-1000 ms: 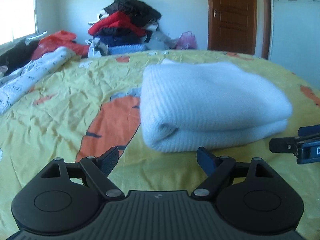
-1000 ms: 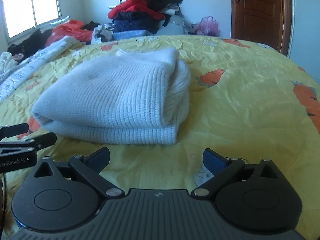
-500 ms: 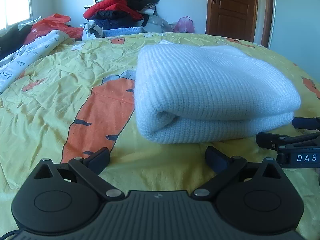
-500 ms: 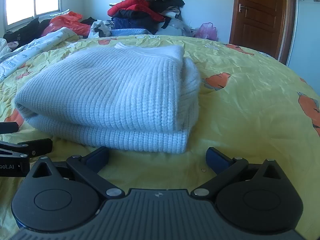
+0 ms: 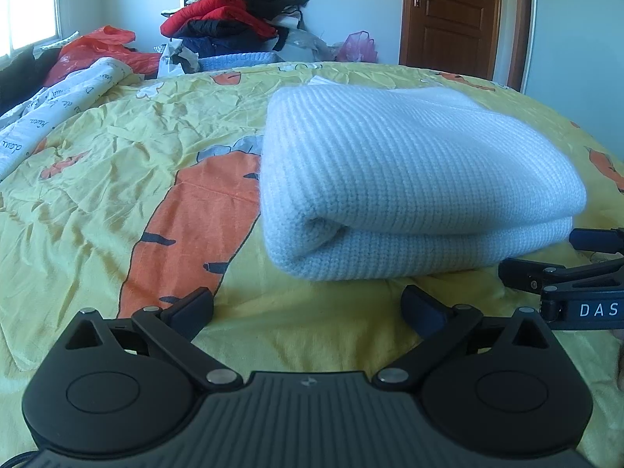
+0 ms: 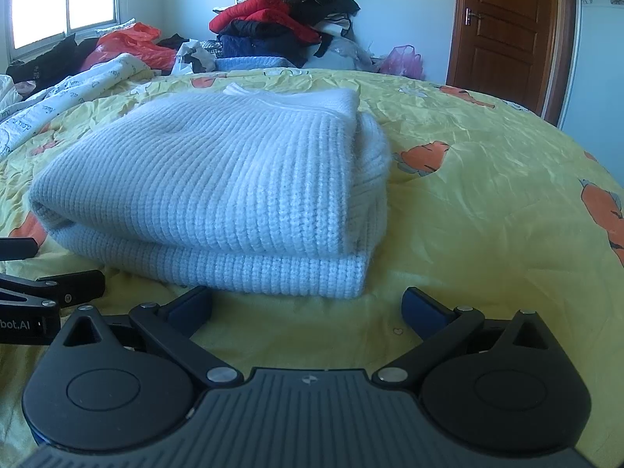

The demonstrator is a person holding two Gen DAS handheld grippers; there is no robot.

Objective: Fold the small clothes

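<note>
A folded white knit sweater (image 5: 409, 179) lies on the yellow bedsheet with orange carrot prints (image 5: 117, 202); it also shows in the right wrist view (image 6: 218, 191). My left gripper (image 5: 308, 306) is open and empty, just short of the sweater's near edge. My right gripper (image 6: 306, 306) is open and empty, also close to the near edge. The right gripper's fingers (image 5: 561, 273) show at the right of the left wrist view. The left gripper's fingers (image 6: 54, 284) show at the left of the right wrist view.
A heap of red, black and dark blue clothes (image 5: 234, 19) stands at the far side of the bed. A white printed quilt (image 5: 50, 117) and a red bag (image 5: 97, 45) lie at the left. A brown door (image 5: 454, 15) is at the back right.
Both grippers have come lower and closer to the sweater's near edge. Both have stayed open.
</note>
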